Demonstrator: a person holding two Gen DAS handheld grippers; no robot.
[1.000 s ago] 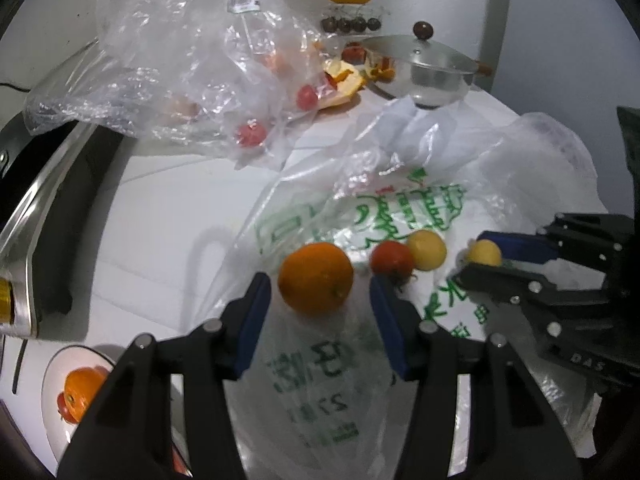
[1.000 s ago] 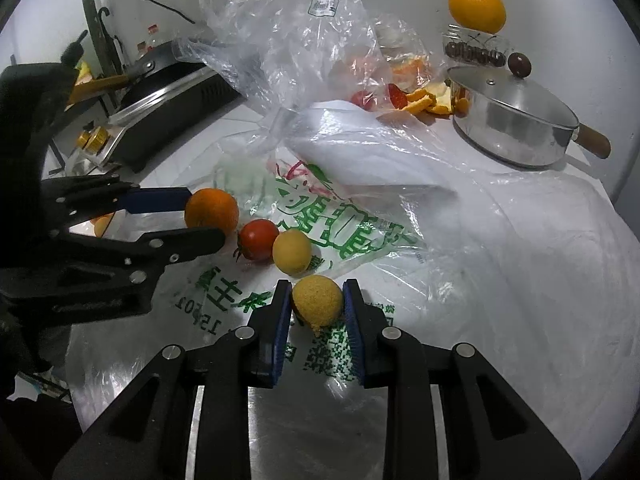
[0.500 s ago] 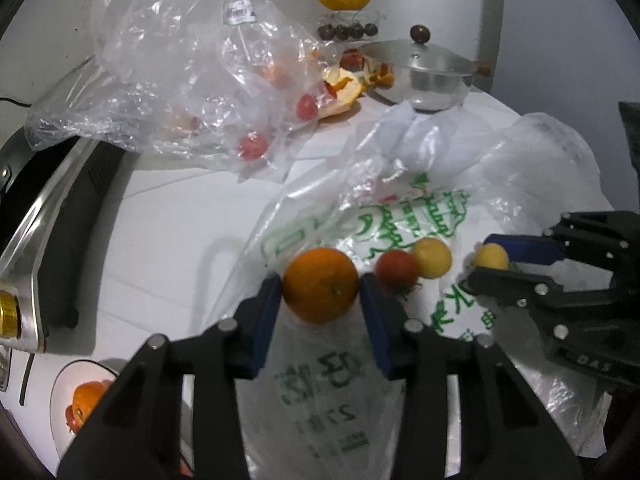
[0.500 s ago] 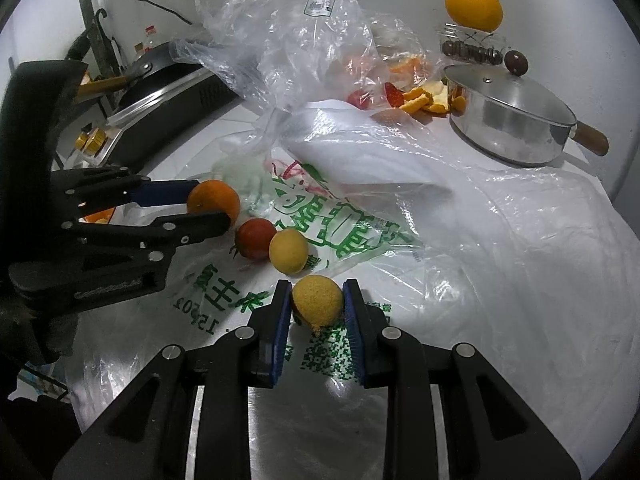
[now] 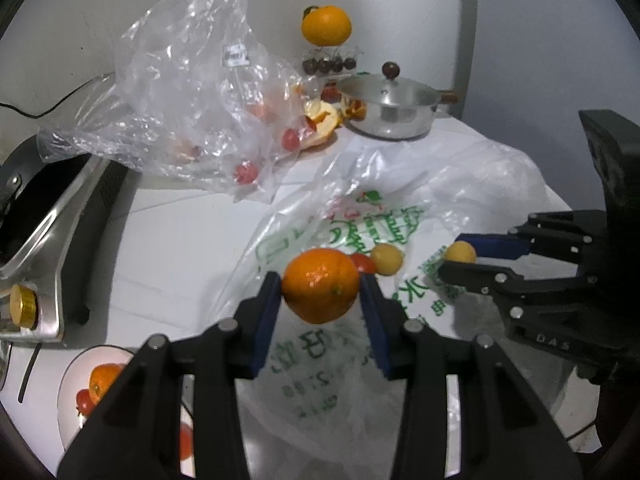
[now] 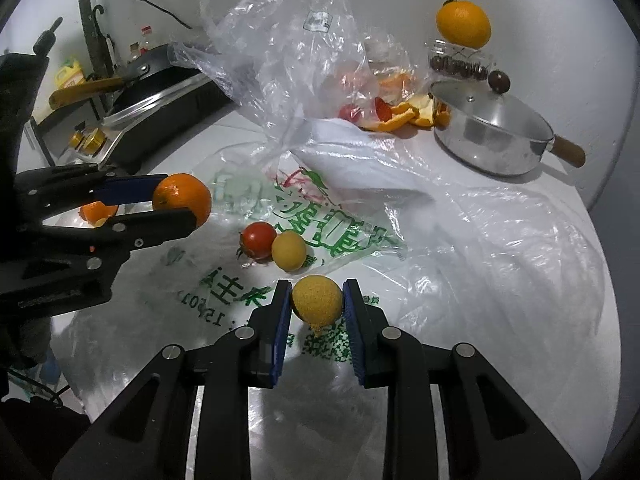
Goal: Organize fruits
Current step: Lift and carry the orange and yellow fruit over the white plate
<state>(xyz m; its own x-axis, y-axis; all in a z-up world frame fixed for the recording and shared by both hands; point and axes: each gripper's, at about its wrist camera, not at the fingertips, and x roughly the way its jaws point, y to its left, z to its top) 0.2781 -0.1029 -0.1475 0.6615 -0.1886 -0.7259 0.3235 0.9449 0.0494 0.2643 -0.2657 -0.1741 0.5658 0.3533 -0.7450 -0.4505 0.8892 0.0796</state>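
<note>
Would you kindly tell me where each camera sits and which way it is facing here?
Left wrist: on the left gripper, angled down over its orange toward the pot; own fingers show, and the right gripper at right.
Right wrist: on the right gripper, angled down over its yellow fruit; own fingers show.
Shared: both fruits, printed bag, pot.

we see the left gripper (image 5: 321, 294) with both blue pads pressed on an orange (image 5: 321, 285), held clear above the printed plastic bag (image 5: 320, 354). behind it on the bag: a red tomato (image 5: 365, 263) touching a yellow fruit (image 5: 386, 258). at right, the right gripper (image 5: 460, 258) clamps a small yellow fruit (image 5: 461, 251). lower left, a white plate (image 5: 70, 384) holds fruit.
</note>
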